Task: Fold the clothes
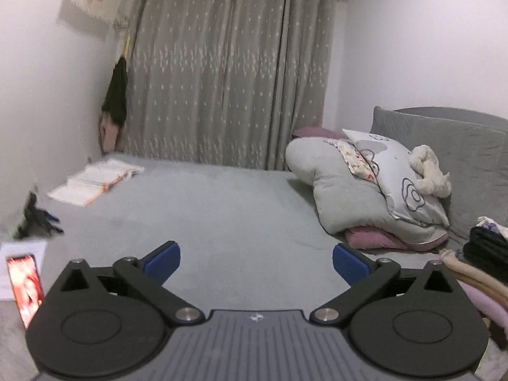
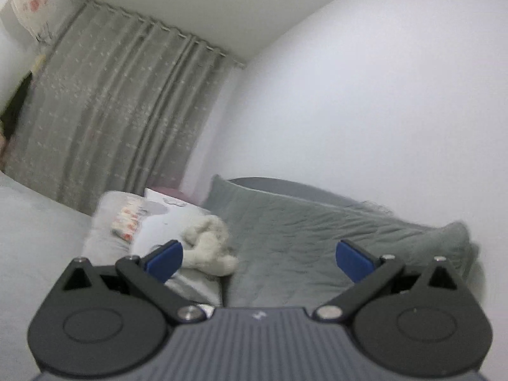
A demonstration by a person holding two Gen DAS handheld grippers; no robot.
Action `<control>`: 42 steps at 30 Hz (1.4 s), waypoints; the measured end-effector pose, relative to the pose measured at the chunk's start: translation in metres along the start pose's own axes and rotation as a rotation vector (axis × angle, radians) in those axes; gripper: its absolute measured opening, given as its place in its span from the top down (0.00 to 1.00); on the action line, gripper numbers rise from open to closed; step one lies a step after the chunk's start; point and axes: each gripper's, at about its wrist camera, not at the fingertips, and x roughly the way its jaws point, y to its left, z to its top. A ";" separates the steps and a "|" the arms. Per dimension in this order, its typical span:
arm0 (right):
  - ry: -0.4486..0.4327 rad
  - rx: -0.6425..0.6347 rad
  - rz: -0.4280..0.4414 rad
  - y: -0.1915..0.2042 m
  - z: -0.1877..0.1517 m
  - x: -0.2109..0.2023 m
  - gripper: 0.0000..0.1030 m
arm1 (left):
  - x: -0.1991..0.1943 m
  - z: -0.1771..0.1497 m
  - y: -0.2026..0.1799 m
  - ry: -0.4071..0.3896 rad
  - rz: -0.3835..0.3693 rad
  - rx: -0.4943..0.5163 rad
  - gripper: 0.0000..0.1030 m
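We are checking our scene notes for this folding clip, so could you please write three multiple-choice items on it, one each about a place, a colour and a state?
1. Where does the folded white cloth lie on the bed?
A. at the far left, near the curtain
B. on top of the pillows
C. between the left gripper's fingers

2. What colour are the pads on the gripper fingers?
A. red
B. blue
C. yellow

3. In what state is the left gripper?
A. shut on a garment
B. shut on nothing
C. open, holding nothing

Answers:
1. A: the folded white cloth lies on the bed at its far left, before the curtain.
2. B: the pads are blue in both views.
3. C: the left gripper has its jaws wide apart with only bed sheet seen between.
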 end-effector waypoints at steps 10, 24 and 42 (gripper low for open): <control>0.316 0.275 0.299 0.156 -0.172 0.077 0.00 | 0.056 -0.079 0.017 0.137 0.152 0.041 0.01; 0.530 0.146 0.406 0.355 -0.269 0.145 0.00 | 0.191 -0.160 0.053 0.292 0.267 0.042 0.01; 0.528 0.076 0.492 0.469 -0.282 0.195 0.00 | 0.279 -0.190 0.056 0.314 0.276 0.077 0.01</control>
